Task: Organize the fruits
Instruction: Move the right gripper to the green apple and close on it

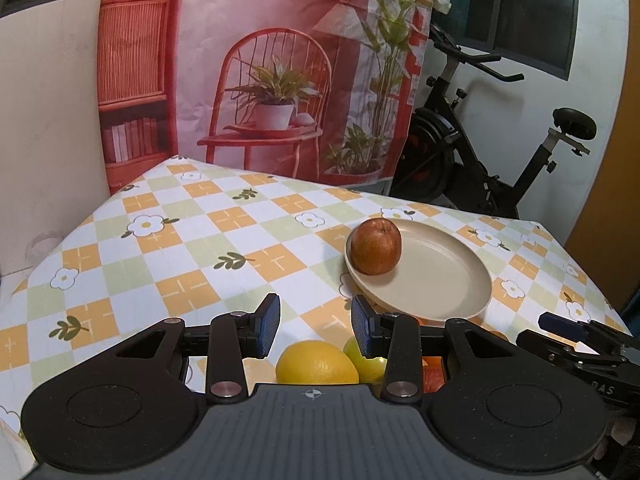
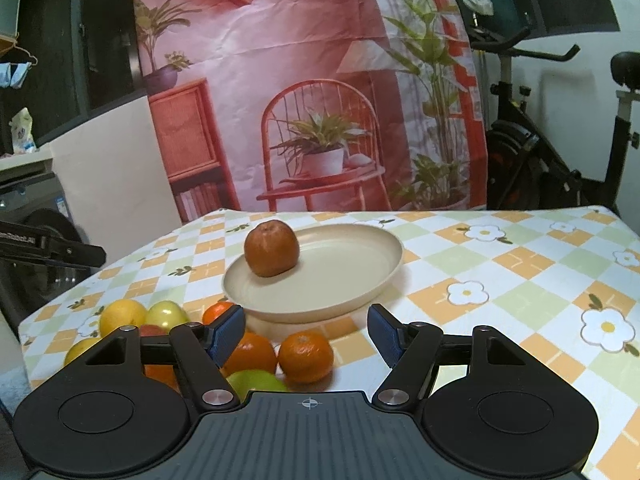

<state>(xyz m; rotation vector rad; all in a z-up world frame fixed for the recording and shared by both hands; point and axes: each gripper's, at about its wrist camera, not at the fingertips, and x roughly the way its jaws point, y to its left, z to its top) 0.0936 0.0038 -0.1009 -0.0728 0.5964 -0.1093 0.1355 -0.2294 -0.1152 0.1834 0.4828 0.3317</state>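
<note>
Left wrist view shows the left gripper (image 1: pixel 315 325) with its jaws parted and nothing between them, hanging above a yellow lemon (image 1: pixel 316 363) and a green apple (image 1: pixel 366 358) that lie just below and ahead of its fingertips. Farther ahead and to its right sits a beige plate (image 1: pixel 452 280) on the checked table (image 1: pixel 180 248), with one red apple (image 1: pixel 376 246) resting on the plate's near-left edge. In the right wrist view the right gripper (image 2: pixel 306 334) is also released and empty, its jaws wider; a tangerine (image 2: pixel 306 356) lies just below the gap between its pads, an orange (image 2: pixel 250 354) sits beside its left pad, and more fruit is heaped to its lower left. The plate stands straight ahead of it, close by. The step in hand looks like picking the next fruit from the heap for the plate, with only one piece moved so far. The next move probably calls for lowering one gripper around a single fruit, likely the tangerine or the lemon, closing gently on its round sides, then lifting clear of the neighbours.
</note>
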